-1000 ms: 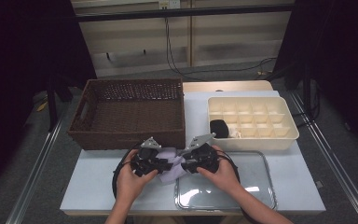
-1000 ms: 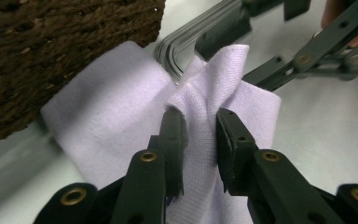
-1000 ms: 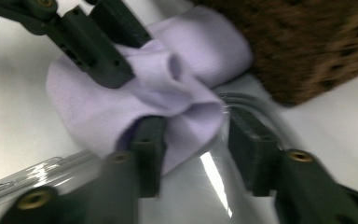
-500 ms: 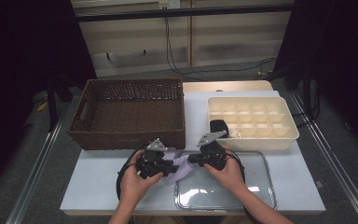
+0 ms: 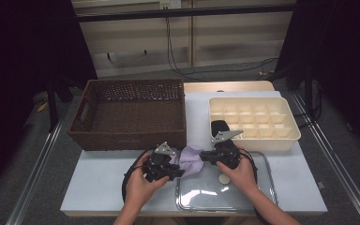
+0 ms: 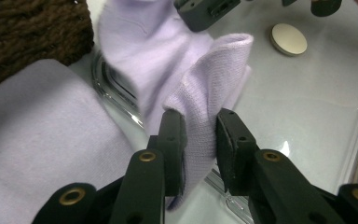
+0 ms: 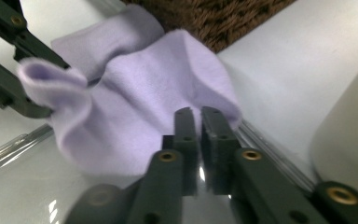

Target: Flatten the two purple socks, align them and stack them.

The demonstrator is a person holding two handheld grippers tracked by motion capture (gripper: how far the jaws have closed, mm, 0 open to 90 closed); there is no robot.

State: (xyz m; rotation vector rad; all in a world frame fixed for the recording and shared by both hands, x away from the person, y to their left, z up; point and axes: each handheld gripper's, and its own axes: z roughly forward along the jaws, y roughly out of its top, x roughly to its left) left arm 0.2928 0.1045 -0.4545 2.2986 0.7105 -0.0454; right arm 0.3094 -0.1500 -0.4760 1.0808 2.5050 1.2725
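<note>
Spanning a dim room, white table (image 5: 98,187)

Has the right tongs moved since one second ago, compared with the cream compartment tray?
Yes. The right tongs, pinching the lilac cloth, moved rightward, now nearer below the cream compartment tray's front-left corner; their jaws have just been opening slightly.

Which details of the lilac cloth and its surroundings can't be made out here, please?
- Lilac knitted cloth, high view: too small to identify the garment.
- Right tool, right gripper view: whether it pinches cloth is unclear.
- Small round disc on clear lid: too small to identify.
</note>
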